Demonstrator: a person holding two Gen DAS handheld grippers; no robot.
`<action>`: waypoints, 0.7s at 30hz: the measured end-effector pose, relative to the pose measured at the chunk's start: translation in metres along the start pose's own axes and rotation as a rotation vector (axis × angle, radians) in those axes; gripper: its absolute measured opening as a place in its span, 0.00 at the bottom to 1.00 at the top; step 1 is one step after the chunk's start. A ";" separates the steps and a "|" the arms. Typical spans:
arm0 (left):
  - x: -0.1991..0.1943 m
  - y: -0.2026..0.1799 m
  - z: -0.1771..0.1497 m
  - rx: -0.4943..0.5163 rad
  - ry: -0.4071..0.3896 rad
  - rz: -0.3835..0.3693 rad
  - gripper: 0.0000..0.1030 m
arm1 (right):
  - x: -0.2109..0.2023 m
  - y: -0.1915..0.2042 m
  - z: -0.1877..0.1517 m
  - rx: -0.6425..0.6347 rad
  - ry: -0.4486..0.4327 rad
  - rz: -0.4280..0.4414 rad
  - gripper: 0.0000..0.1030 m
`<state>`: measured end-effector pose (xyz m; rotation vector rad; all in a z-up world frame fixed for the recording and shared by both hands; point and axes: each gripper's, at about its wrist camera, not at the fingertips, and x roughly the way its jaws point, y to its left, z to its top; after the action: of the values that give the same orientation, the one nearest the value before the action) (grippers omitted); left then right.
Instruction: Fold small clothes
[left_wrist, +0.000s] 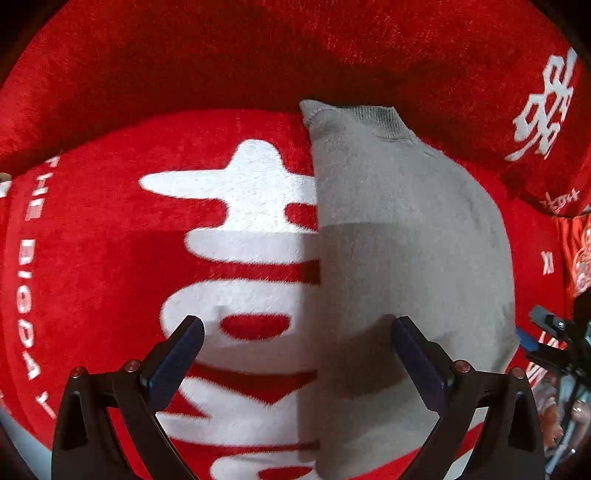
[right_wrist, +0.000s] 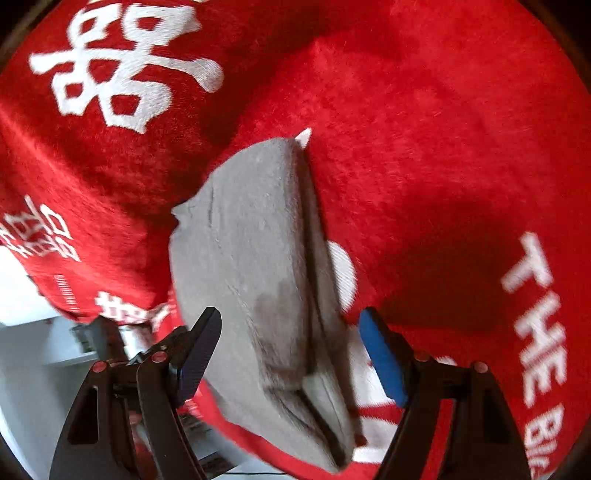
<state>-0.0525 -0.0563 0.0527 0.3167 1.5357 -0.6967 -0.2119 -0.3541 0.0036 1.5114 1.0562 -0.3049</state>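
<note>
A small grey knit garment (left_wrist: 399, 236) lies folded lengthwise on a red plush cushion (left_wrist: 92, 229) with white lettering. Its ribbed collar (left_wrist: 384, 118) points to the far side. My left gripper (left_wrist: 297, 332) is open above the garment's near left edge, holding nothing. In the right wrist view the same garment (right_wrist: 251, 266) shows stacked layers along its edge. My right gripper (right_wrist: 290, 332) is open, its fingers on either side of the garment's near part, not closed on it. The right gripper (left_wrist: 546, 332) also shows at the right edge of the left wrist view.
A red backrest cushion (left_wrist: 258, 48) with white characters rises behind the seat. Another red cushion (right_wrist: 110, 74) with white characters stands at the side. White floor and furniture (right_wrist: 33, 354) lie beyond the seat's edge at lower left in the right wrist view.
</note>
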 end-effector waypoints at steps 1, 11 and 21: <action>0.002 0.001 0.004 -0.012 0.001 -0.036 0.99 | 0.005 -0.002 0.004 0.006 0.017 0.027 0.78; 0.037 -0.024 0.031 0.000 0.073 -0.230 0.99 | 0.043 0.027 0.023 -0.121 0.158 0.198 0.83; 0.048 -0.049 0.024 0.058 0.063 -0.180 0.99 | 0.057 0.021 0.024 -0.091 0.189 0.194 0.80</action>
<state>-0.0672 -0.1189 0.0182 0.2476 1.6191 -0.8802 -0.1562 -0.3487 -0.0297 1.5688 1.0462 0.0224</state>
